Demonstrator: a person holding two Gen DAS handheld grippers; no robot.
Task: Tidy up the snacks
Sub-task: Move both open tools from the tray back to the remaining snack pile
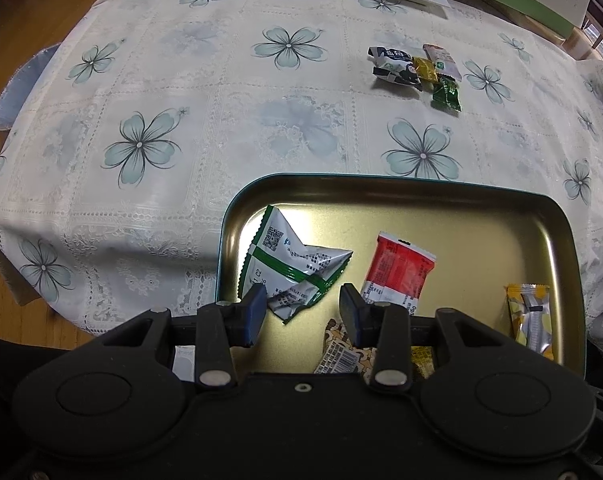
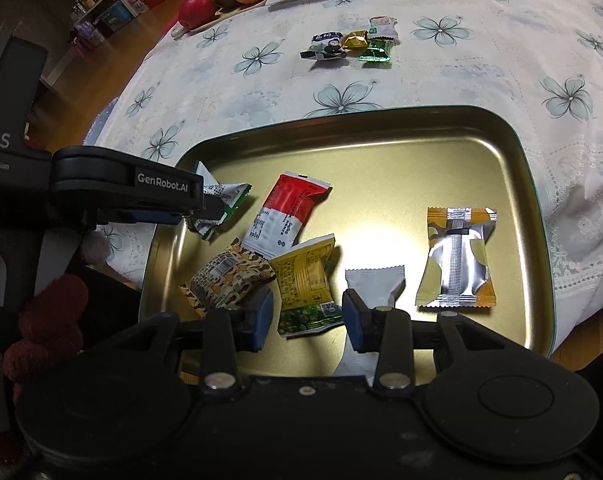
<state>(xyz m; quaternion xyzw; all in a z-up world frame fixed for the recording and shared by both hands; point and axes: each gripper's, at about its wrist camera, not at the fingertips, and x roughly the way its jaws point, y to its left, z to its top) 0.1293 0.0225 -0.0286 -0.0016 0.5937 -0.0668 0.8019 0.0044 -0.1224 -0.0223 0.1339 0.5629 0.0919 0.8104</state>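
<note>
**Snacks fill the gold tray as a last cluster waits on the cloth**

Two hand-held grippers hang over a gold tray (image 2: 517, 168) set on a flowered tablecloth (image 1: 181, 80). Inside the tray lie a crumpled green-and-white packet (image 1: 289, 264) at its left end, a red-and-white packet (image 2: 289, 208) beside it, a brown patterned packet (image 2: 229, 276), a yellow-green packet (image 2: 305, 284), a white sachet (image 2: 375, 284) and a silver-and-orange packet (image 2: 455, 256) toward the right wall. The left gripper (image 1: 303, 312) stands wide above the green-and-white packet, its pads clear of the wrapper. The right gripper (image 2: 307, 316) is moderately parted with the yellow-green packet's lower end between the jaws; the pads do not appear to press it. Beyond the tray's far rim, well apart, four small sweets (image 2: 349, 44) sit bunched together, apparently still to be collected.

The likely trouble lies there: the sweets touch one another, so a closing jaw could nudge neighbours aside or lift two at once. Slick foil may also slide from the pads, and the crumpled packet could snag on a rising finger.
</note>
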